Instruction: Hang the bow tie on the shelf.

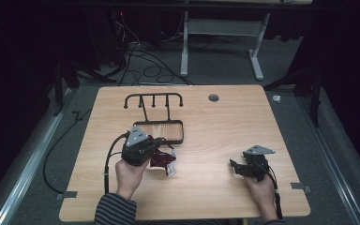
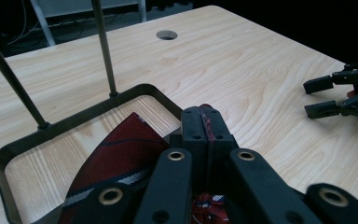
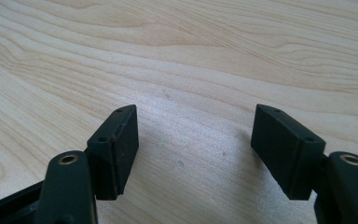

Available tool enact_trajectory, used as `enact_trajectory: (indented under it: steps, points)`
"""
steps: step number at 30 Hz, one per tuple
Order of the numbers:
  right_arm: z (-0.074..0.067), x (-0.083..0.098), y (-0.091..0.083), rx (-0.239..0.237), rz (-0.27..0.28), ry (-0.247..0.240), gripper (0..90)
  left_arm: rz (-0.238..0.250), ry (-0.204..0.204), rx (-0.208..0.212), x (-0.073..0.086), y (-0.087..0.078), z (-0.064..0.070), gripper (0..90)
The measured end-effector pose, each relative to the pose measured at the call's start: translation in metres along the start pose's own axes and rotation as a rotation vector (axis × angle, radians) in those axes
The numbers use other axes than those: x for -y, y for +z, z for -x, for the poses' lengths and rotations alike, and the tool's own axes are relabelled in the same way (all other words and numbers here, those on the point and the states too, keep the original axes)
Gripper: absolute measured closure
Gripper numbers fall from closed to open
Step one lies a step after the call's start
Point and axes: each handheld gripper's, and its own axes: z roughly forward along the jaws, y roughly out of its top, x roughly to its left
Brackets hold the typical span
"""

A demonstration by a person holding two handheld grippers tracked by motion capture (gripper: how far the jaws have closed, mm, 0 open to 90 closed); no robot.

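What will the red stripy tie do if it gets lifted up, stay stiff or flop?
Probably flop: the tie is thin cloth, bunched on the table beneath the left gripper. It looks light. It might slide, being pinched only at an edge.

A light wooden table [image 1: 215,140] with rounded corners carries a black metal rack [image 1: 157,117], whose rectangular base frame rests flat on the wood. A dark red striped cloth [image 1: 163,160] lies just in front of the rack's base. A round cable hole [image 1: 213,98] sits behind and right of the rack.
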Motion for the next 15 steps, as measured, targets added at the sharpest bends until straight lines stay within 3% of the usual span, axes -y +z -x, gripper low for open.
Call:
enact_trajectory:
  steps: [15]
  points:
    - [0.0,0.0,0.0,0.0,0.0,-0.001,33.4,0.022,-0.032,-0.021,0.0,-0.016,-0.013,89.6]
